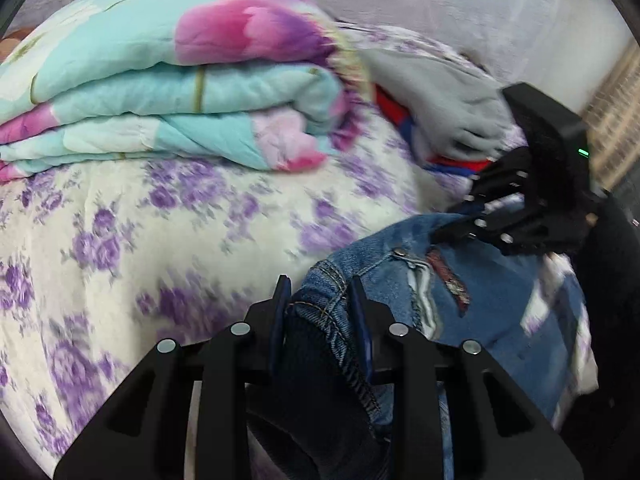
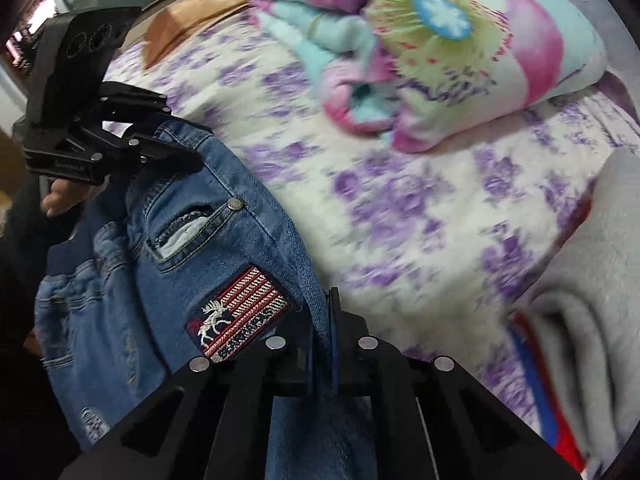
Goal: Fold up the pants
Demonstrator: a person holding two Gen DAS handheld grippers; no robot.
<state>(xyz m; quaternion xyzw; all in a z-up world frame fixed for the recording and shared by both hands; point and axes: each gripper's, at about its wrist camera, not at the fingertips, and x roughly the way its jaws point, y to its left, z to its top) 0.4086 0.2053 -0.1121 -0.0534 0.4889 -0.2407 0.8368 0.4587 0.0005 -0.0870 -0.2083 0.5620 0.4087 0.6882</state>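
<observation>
Blue denim pants [image 1: 472, 280] with a striped patch [image 2: 240, 312] hang between my two grippers above the bed. My left gripper [image 1: 320, 300] is shut on the waistband at one side. My right gripper [image 2: 326, 316] is shut on the denim edge at the other side; it also shows in the left wrist view [image 1: 452, 224]. The left gripper shows in the right wrist view [image 2: 176, 148], clamped on the waistband. The pants' legs hang down out of sight.
A bed with a white and purple flowered sheet [image 1: 160, 240] lies below. A folded turquoise and pink quilt [image 1: 168, 92] sits at the back. A grey, red and blue blanket [image 2: 580, 320] lies at the right.
</observation>
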